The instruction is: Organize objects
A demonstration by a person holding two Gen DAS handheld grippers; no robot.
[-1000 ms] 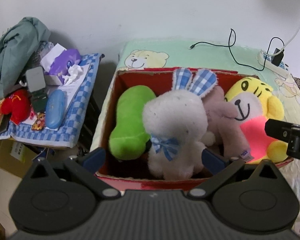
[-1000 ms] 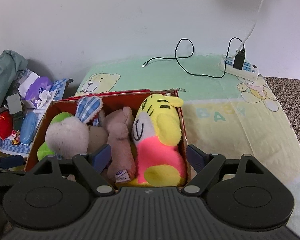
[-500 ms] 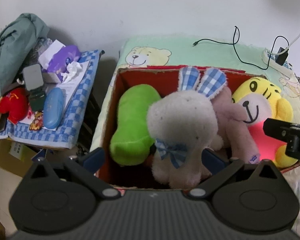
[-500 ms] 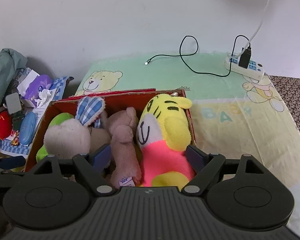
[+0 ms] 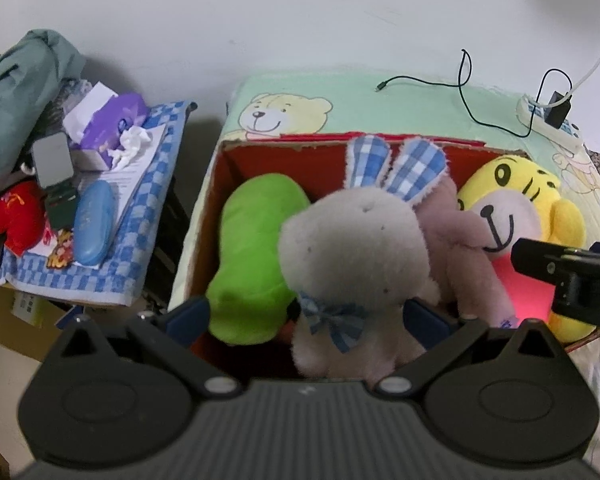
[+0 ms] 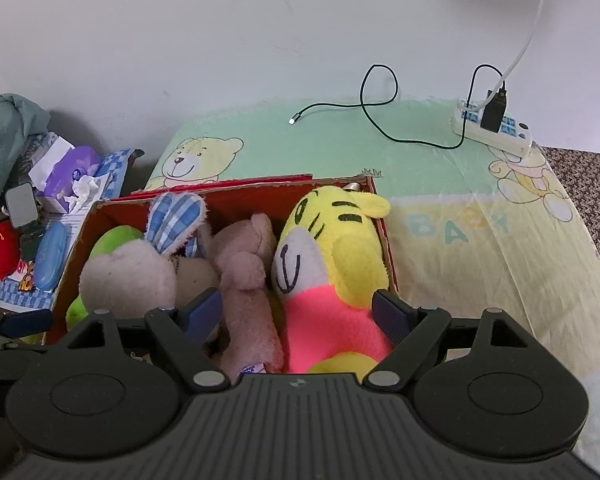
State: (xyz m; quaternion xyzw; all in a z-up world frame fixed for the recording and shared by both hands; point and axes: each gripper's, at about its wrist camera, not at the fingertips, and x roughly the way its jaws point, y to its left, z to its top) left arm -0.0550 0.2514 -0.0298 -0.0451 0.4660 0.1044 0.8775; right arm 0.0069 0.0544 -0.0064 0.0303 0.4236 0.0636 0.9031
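1. Your left gripper [image 5: 306, 316] has its jaws spread wide, one on each side of the rabbit [image 5: 356, 256] and the green plush [image 5: 256, 256], gripping neither.
2. Your right gripper [image 6: 298, 314] is also spread, its fingers flanking the pink plush [image 6: 246, 280] and the tiger [image 6: 332, 256], with no pinch on either.
3. All four toys lie side by side in the red box [image 6: 260, 190]: green plush leftmost, then rabbit, pink plush, tiger against the right wall.
4. The box rests on the bear-print sheet [image 6: 440, 208], with a power strip [image 6: 494, 130] and cable [image 6: 380, 112] behind it.
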